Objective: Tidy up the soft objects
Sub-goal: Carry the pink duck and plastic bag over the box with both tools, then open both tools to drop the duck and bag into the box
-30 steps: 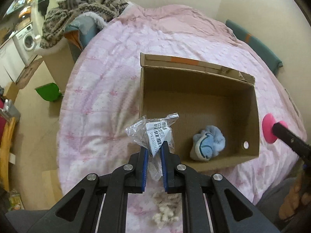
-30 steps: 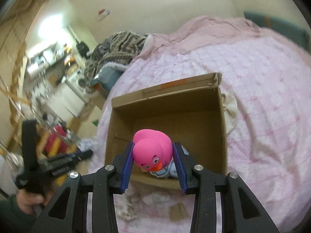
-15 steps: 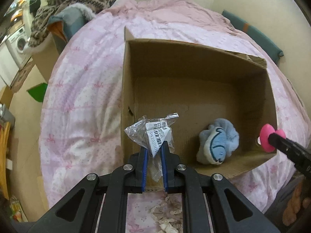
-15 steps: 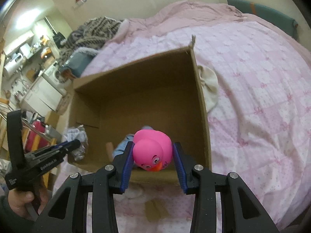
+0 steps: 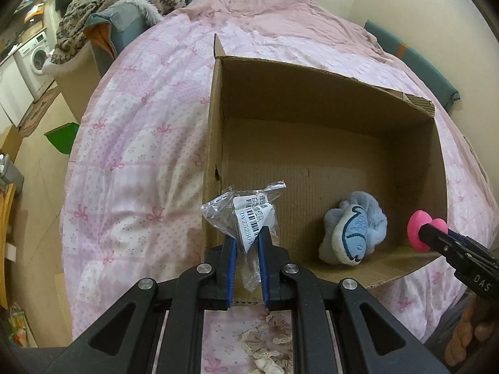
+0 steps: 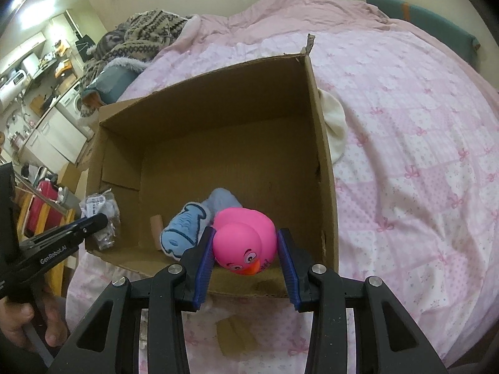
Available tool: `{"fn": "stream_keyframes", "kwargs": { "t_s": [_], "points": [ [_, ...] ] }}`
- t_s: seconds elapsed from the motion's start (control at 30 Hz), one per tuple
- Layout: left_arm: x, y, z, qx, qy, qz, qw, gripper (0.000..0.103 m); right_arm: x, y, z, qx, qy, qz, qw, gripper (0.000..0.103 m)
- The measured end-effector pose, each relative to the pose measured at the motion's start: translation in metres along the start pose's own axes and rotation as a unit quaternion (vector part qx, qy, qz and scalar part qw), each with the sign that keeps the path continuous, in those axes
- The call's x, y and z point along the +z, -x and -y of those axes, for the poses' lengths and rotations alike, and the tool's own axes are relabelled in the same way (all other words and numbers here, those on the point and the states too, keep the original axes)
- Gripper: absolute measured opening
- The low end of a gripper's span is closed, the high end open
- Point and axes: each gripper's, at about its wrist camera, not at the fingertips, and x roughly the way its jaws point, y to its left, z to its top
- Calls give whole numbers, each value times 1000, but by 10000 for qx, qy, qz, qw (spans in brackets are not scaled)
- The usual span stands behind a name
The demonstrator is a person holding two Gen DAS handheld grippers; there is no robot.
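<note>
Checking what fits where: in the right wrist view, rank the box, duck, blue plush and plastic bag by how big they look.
1. box
2. duck, though nearness to the camera inflates it
3. blue plush
4. bag

cardboard box (image 5: pixel 327 87) – 1 | blue plush toy (image 5: pixel 354 227) – 1 | pink rubber duck (image 6: pixel 244 238) – 1 | clear plastic bag (image 5: pixel 246 215) – 1 | grippers – 2: left gripper (image 5: pixel 246 246), right gripper (image 6: pixel 246 249)

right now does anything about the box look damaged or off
Yes. The cardboard box has a torn, ragged far corner flap sticking up. A white cloth lies wedged against its outer wall. Otherwise only the blue plush lies inside.
</note>
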Motion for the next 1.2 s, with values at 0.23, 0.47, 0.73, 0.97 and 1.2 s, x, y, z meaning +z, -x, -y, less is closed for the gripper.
{"fn": "stream_keyframes", "kwargs": {
  "t_s": [0.23,0.47,0.73,0.97,1.2],
  "points": [
    [-1,1,1,18,-25,30,10000,12,0,-3,-1,-32,2,-57,10000,42],
    [-1,2,3,27,-39,69,10000,12,-1,-3,-2,-45,51,-68,10000,42],
    [-2,3,7,20,-128,86,9999,12,-2,-5,-2,-28,63,-112,9999,42],
    [-3,3,7,19,-142,90,9999,12,-4,-6,-3,19,105,-149,9998,42],
    [-3,3,8,21,-152,76,9999,12,-4,-7,-7,64,163,-186,9997,42]
  ]
}}
